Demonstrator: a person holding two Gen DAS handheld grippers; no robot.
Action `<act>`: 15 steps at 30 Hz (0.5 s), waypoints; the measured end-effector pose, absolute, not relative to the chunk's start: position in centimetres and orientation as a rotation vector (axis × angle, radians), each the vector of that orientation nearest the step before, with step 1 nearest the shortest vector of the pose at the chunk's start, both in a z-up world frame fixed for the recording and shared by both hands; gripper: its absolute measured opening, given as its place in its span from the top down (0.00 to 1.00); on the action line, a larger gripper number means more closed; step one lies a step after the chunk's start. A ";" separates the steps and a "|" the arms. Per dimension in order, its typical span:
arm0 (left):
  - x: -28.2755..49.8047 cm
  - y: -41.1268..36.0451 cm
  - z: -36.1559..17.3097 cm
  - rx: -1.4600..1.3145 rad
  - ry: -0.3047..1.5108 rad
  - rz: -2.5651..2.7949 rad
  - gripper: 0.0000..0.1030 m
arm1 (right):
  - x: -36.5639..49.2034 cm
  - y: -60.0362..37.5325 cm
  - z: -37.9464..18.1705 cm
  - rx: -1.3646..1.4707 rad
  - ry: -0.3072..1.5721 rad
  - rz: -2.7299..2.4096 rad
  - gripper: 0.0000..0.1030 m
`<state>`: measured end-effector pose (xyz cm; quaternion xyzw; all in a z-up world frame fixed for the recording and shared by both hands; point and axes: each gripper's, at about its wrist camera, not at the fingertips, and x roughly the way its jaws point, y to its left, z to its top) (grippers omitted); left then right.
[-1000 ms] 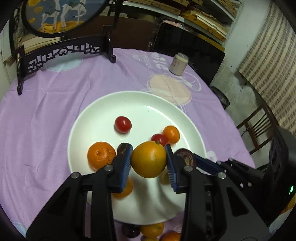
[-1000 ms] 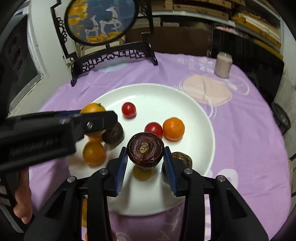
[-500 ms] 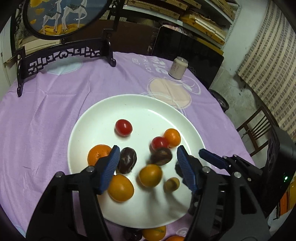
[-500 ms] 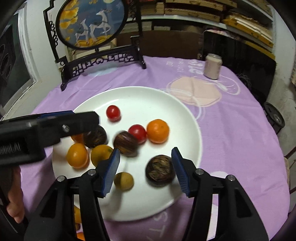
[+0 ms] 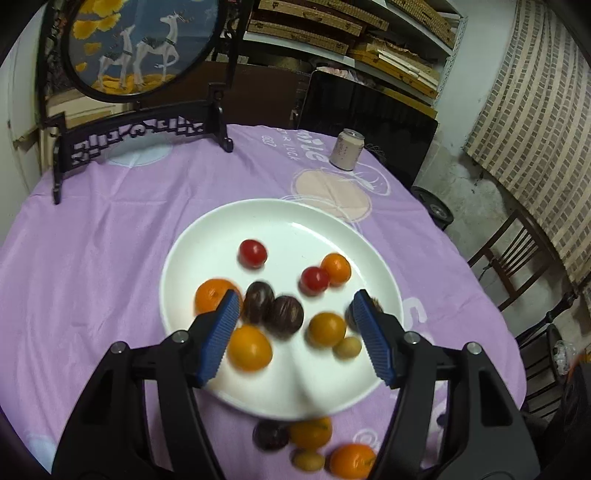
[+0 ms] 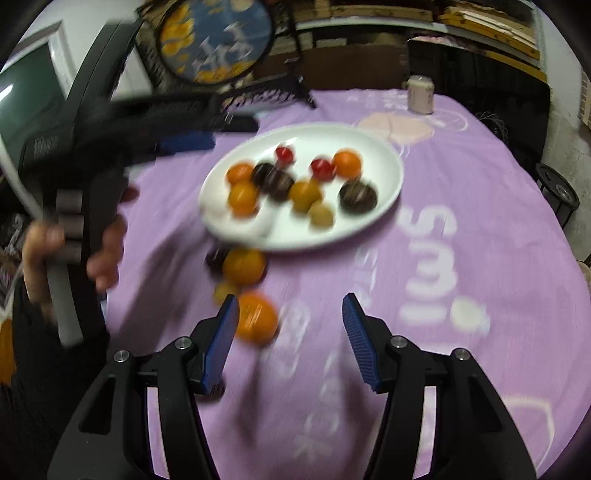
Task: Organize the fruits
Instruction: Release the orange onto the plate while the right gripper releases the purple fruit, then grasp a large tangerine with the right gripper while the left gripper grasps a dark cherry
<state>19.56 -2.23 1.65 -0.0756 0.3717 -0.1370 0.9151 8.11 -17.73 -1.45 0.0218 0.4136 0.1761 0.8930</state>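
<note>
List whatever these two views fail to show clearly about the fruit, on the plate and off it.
- Dark fruit at the plate's right side, left wrist view: mostly hidden behind the left gripper's right finger.
- Loose fruit cluster on the purple cloth, left wrist view: blurred, its lowest pieces crowded by the frame's bottom edge.
- Fruit types, right wrist view: motion blur smears them; the orange fruit sits partly behind the right gripper's left finger.

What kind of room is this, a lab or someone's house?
Probably a home dining or storage room: a round table with a purple tablecloth, a decorative deer screen, and cluttered shelves behind.
</note>
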 end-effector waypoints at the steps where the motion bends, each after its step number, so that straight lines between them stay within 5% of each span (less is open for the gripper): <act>1: 18.5 -2.0 1.6 -0.161 0.769 -0.288 0.36 | 7.3 -17.3 -1.7 0.031 0.864 0.372 0.43; 14: 2.6 5.6 -2.5 -0.208 0.789 -0.266 0.35 | 9.7 -13.7 -5.5 -0.029 0.916 0.415 0.44; 15: 1.9 5.8 -2.7 -0.212 0.797 -0.262 0.35 | 10.0 -13.6 -6.1 -0.030 0.932 0.402 0.53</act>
